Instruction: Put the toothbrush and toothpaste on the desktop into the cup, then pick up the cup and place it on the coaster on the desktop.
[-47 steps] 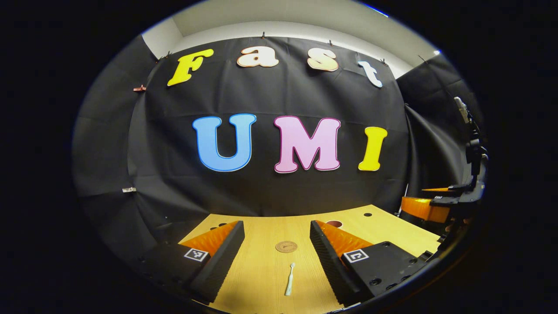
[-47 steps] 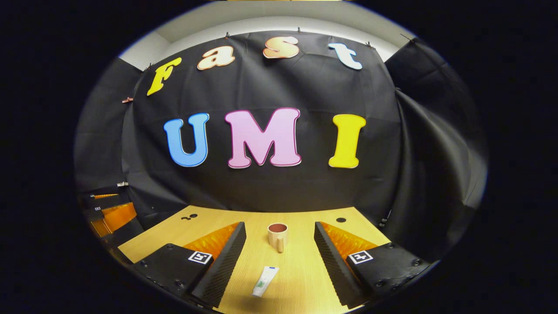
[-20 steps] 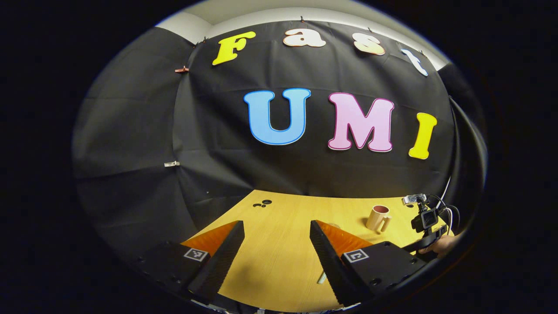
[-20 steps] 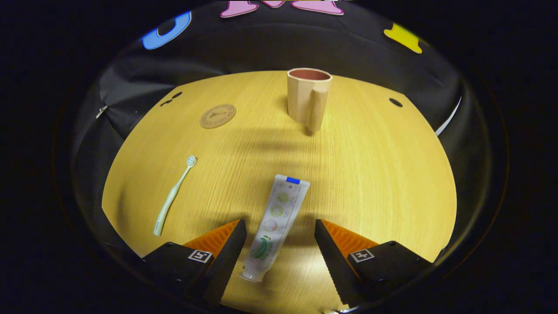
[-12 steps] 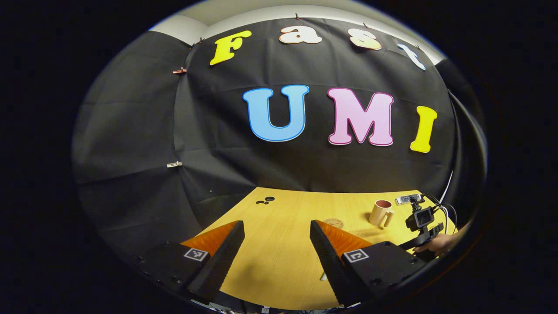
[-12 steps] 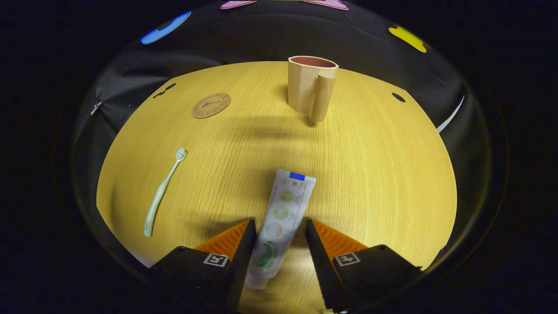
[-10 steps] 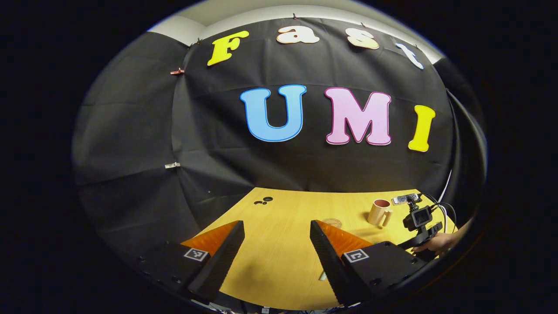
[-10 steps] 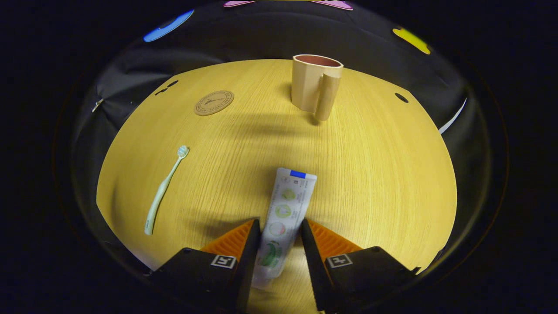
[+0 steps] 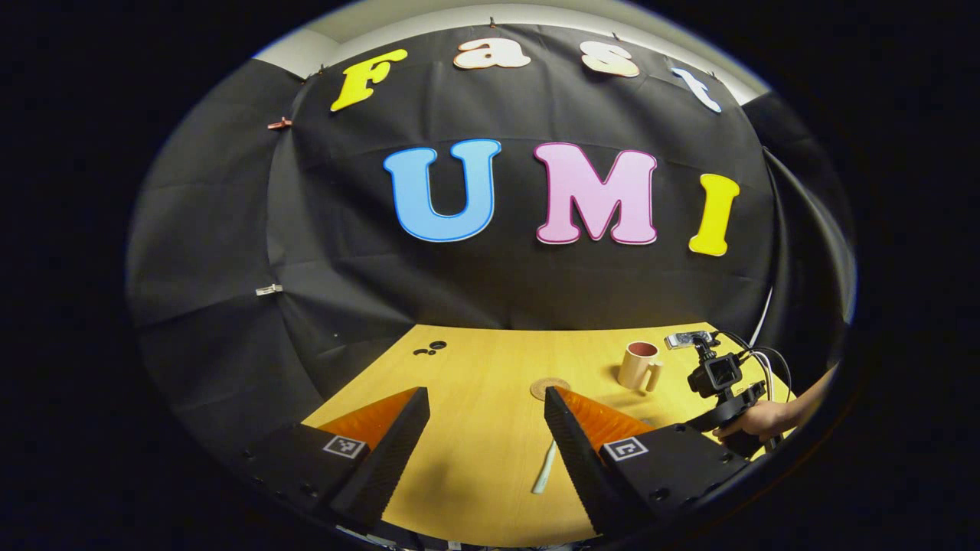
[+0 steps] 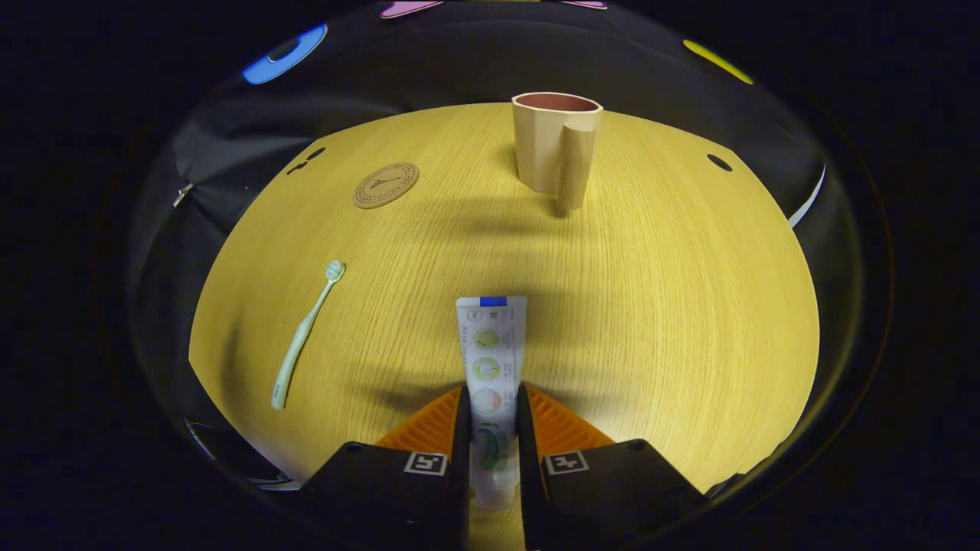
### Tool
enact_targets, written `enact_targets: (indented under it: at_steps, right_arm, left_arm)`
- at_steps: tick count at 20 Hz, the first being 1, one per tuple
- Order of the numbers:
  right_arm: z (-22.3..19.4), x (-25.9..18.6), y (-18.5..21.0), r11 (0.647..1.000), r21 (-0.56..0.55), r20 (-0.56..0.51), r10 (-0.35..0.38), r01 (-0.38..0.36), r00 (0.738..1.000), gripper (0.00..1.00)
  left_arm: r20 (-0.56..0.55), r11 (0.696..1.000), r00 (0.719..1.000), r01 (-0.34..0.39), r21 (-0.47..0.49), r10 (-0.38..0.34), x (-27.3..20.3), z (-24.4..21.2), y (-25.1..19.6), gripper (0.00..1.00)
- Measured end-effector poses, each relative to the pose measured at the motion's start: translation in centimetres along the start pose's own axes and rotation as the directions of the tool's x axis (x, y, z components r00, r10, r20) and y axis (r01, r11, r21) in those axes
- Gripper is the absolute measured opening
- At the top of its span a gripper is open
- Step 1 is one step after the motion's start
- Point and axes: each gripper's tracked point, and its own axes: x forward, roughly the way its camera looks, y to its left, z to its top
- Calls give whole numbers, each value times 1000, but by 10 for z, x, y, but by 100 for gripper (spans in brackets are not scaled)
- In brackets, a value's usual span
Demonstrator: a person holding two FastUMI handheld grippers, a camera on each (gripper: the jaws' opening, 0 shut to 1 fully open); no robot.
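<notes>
My right gripper is shut on the white toothpaste tube, which lies on the wooden desktop pointing away from me. A pale green toothbrush lies to its left. The beige cup stands upright at the far side, handle toward me, with the round brown coaster to its left. My left gripper hangs open above the desk's left part with nothing between its fingers. In the left gripper view the toothbrush lies beside its right finger, with the coaster and the cup beyond.
A person's hand holds the right gripper's camera mount at the right of the left gripper view. Small dark holes mark the desk's far corners. The black cloth wall rises behind the desk.
My right gripper has closed from a wide gap onto the toothpaste tube, which straightened between the fingers. My left gripper's view has swung slightly, bringing the toothbrush and coaster more into sight.
</notes>
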Motion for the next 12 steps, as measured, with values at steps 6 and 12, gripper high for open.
enact_targets:
  at_steps: [6, 12]
  right_arm:
    - [36, -47, -22, 1000, 2, 139, 9, -9, 990, 31]
    - [51, -86, -56, 998, 55, 220, -2, -11, 975, 31]
  left_arm:
    - [-193, 987, 970, 155, 40, -144, 49, -57, -44, 97]
    - [-414, 963, 889, 255, 92, -196, 102, -142, -71, 96]
